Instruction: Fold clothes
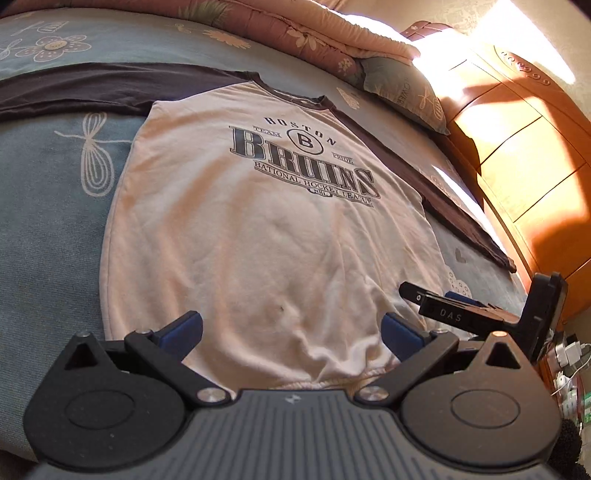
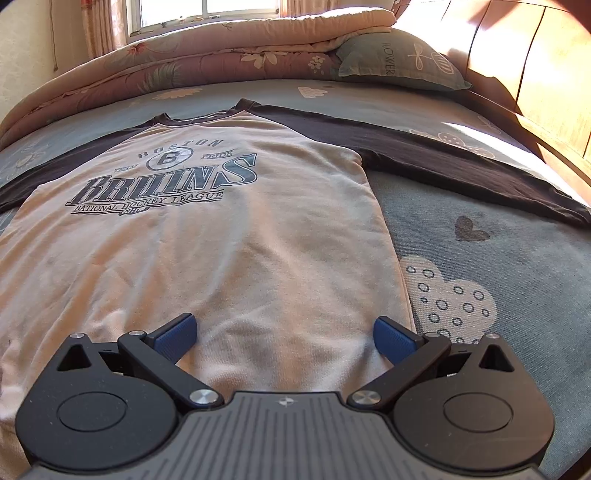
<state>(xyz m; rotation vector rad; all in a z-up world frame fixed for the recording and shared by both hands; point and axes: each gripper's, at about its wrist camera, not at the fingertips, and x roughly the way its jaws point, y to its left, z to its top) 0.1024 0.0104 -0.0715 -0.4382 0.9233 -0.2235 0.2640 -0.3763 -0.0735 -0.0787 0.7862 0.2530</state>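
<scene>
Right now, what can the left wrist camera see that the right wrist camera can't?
Only the left wrist view shows the right gripper low at the shirt's right corner, plus chargers and cables on the floor.

Only the right wrist view shows the window and curtains behind the bed.

Both show the Bruins shirt spread flat on the blue bedsheet, the folded quilt, the pillow, the wooden headboard, and open fingers over the hem.

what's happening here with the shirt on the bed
A person holds two black grippers with blue pads over the hem end of a cream long-sleeved shirt with dark sleeves and a Boston Bruins print. The shirt lies flat, face up, sleeves spread, on a blue-grey patterned bedsheet. The left gripper and right gripper are both open and hold nothing. No fold has been made yet.
</scene>
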